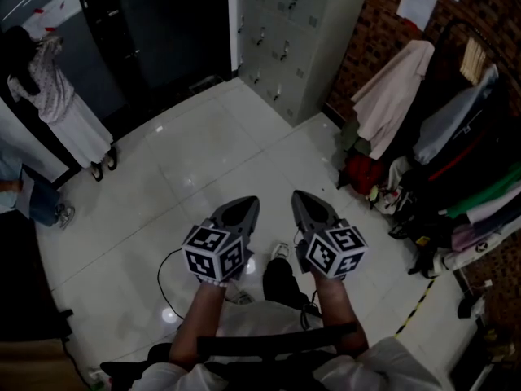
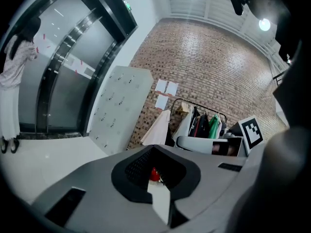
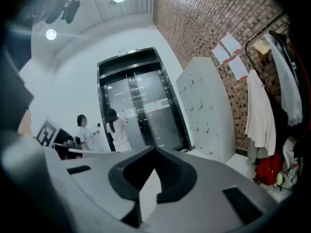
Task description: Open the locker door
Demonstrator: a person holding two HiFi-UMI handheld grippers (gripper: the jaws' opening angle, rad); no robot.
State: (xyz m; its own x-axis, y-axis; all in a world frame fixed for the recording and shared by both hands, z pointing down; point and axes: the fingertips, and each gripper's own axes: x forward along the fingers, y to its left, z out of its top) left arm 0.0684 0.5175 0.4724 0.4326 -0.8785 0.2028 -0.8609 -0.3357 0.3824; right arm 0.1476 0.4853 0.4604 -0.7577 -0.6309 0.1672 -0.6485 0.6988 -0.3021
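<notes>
A grey bank of lockers (image 1: pixel 293 31) stands against the far wall, several steps away, with all the small doors I can see closed. It also shows in the left gripper view (image 2: pixel 116 106) and the right gripper view (image 3: pixel 206 110). My left gripper (image 1: pixel 248 204) and right gripper (image 1: pixel 303 198) are held side by side above the white tiled floor, pointing toward the lockers. Both have their jaws together and hold nothing. From their own cameras, the left gripper (image 2: pixel 154 147) and right gripper (image 3: pixel 155 149) show tips that meet, far from any locker handle.
A clothes rack (image 1: pixel 464 137) full of garments lines the brick wall on the right, with a red bag (image 1: pixel 362 173) on the floor below. Dark lift doors (image 1: pixel 163 31) sit left of the lockers, and a person (image 1: pixel 61 96) stands by them. A black cable (image 1: pixel 167 287) lies near my feet.
</notes>
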